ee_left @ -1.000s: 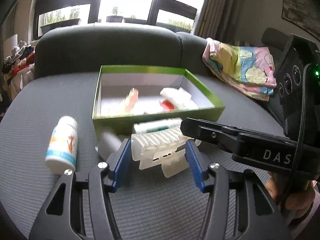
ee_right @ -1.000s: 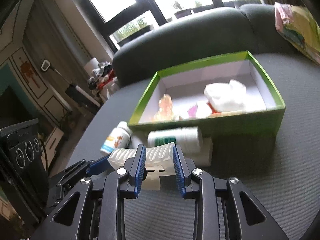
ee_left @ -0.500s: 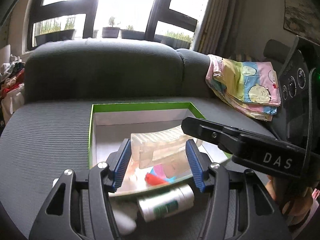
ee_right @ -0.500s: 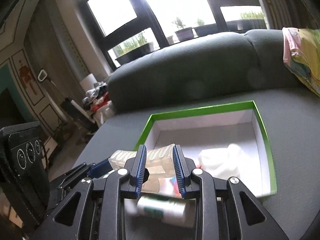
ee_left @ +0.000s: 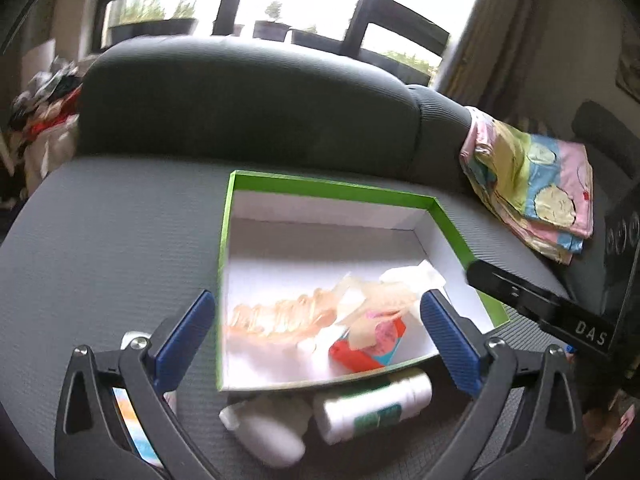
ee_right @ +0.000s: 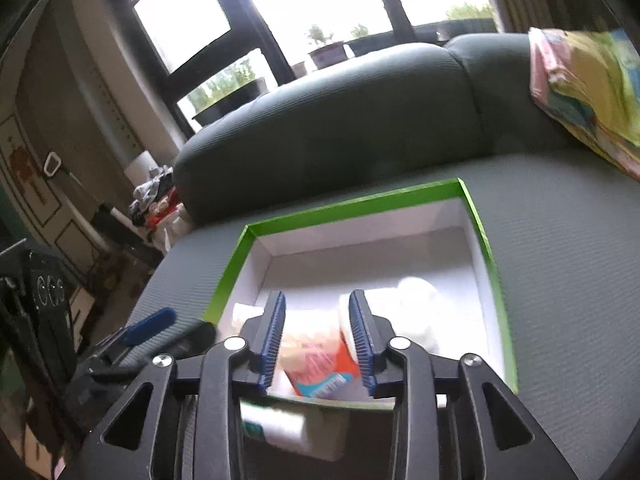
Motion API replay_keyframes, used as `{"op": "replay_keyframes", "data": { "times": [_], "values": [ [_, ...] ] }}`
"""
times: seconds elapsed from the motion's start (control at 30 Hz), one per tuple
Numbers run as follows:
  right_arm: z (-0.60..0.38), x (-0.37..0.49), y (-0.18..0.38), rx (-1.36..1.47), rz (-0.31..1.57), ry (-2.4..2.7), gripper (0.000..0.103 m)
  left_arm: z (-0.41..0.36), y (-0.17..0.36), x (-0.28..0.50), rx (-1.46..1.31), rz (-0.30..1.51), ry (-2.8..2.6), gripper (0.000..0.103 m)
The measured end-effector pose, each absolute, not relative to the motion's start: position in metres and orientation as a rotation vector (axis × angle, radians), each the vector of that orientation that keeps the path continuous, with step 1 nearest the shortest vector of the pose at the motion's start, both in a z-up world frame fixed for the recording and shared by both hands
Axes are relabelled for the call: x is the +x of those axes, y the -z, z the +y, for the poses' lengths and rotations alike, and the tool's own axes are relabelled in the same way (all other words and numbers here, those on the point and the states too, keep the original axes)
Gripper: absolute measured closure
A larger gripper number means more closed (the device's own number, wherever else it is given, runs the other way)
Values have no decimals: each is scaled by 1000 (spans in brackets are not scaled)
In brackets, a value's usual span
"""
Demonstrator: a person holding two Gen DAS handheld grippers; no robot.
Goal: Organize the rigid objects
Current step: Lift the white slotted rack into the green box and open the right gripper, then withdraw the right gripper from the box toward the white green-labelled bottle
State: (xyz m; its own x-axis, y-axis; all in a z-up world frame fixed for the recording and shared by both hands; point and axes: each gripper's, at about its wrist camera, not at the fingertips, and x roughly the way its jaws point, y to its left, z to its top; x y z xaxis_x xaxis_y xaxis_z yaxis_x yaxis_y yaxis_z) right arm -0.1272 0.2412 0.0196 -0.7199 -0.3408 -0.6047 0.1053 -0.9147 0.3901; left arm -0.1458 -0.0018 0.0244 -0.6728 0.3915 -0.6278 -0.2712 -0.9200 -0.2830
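The clear ribbed plastic piece (ee_left: 280, 318) lies inside the green-edged box (ee_left: 332, 189), toward its near left part, touching the orange and blue packet (ee_left: 368, 344) just to its right. A crumpled white wrapper (ee_left: 412, 276) sits against the box's right wall. The far half of the box floor is bare, with open room up to the far rim.

The left tool (ee_left: 316, 336) hangs over the near edge of the box with its jaws opening wide; its blue fingers (ee_left: 182, 336) stand apart on either side of the ribbed piece and do not press on it. The right tool (ee_right: 316, 344) is also above the near rim, its jaws opening a little, with the orange packet seen beneath the gap and nothing pinched.

Outside the near wall, on the grey sofa seat (ee_left: 104, 240), lie a white bottle with a green label (ee_left: 372, 408) and a plain white bottle (ee_left: 268, 436), both close against the box. A patterned cloth (ee_left: 532, 184) rests far right.
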Motion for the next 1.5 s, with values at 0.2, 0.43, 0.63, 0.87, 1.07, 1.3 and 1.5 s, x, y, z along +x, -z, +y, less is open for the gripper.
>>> {"op": "replay_keyframes", "data": {
  "times": [0.2, 0.43, 0.63, 0.87, 1.07, 1.3, 1.5],
  "values": [
    [250, -102, -6, 1080, -487, 2649, 67, -16, -17, -126, -1104, -293, -2580, 1],
    [251, -78, 2, 1106, -518, 2609, 67, -10, -5, -101, -1146, -276, -2522, 1],
    [248, -69, 9, 1128, -536, 2581, 67, 0, 13, -86, -1174, -216, -2486, 1],
    [238, -61, 17, 1160, -531, 2561, 67, 12, 19, -82, -1146, -108, -2494, 1],
    [228, -61, 15, 1145, -530, 2546, 67, 14, 24, -84, -1140, -64, -2502, 1],
    [217, -68, 21, 1165, -521, 2518, 67, 18, 26, -88, -1088, -42, -2501, 1],
    [212, -74, 25, 1168, -517, 2508, 67, 24, 27, -90, -1048, 2, -2502, 1]
  ]
}}
